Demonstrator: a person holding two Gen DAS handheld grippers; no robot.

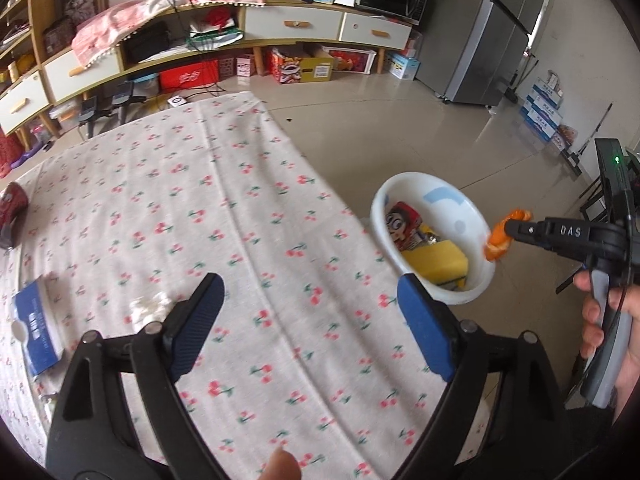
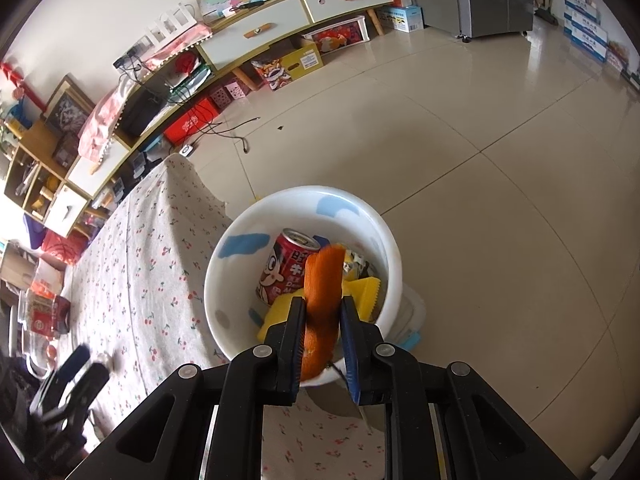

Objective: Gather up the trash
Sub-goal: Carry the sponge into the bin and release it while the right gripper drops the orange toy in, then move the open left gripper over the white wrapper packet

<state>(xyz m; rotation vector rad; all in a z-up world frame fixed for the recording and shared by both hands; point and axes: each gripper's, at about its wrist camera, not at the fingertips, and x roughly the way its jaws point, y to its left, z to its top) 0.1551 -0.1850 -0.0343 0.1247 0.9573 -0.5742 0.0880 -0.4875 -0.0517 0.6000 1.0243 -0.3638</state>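
Right gripper [image 2: 322, 344]: jaws clamped on a strip of orange peel [image 2: 322, 300], pads pressing both sides. Peel held directly over the white bin [image 2: 224, 280], its upper end above the bin's opening. From the left wrist view the same peel [image 1: 498, 236] sits at the bin's [image 1: 476, 216] rim on the far side from the surface, pinched at the tip of the right gripper [image 1: 508, 232].

Bin contents visible: red drink can [image 2: 286, 268] w/ cartoon face, standing tilted; yellow sponge [image 2: 364, 292]; some crumpled foil-like wrapper behind the peel, detail unclear. Bin stands on the floor just beside the surface edge.

Left gripper [image 1: 310, 324]: jaws wide apart, nothing between them, over the cherry-print cloth [image 1: 240, 200] covering the surface. Frame blurred.

Items on the surface, left wrist view: blue card packet [image 1: 34, 328] near the left edge; small white crumpled scrap [image 1: 150, 304] just beside the left jaw; dark red object [image 1: 12, 216] at far left, partly cut off, type not determinable.

Person's hand [image 1: 604, 320] grips the right gripper's grey handle. A fingertip shows at the bottom edge of the left view.
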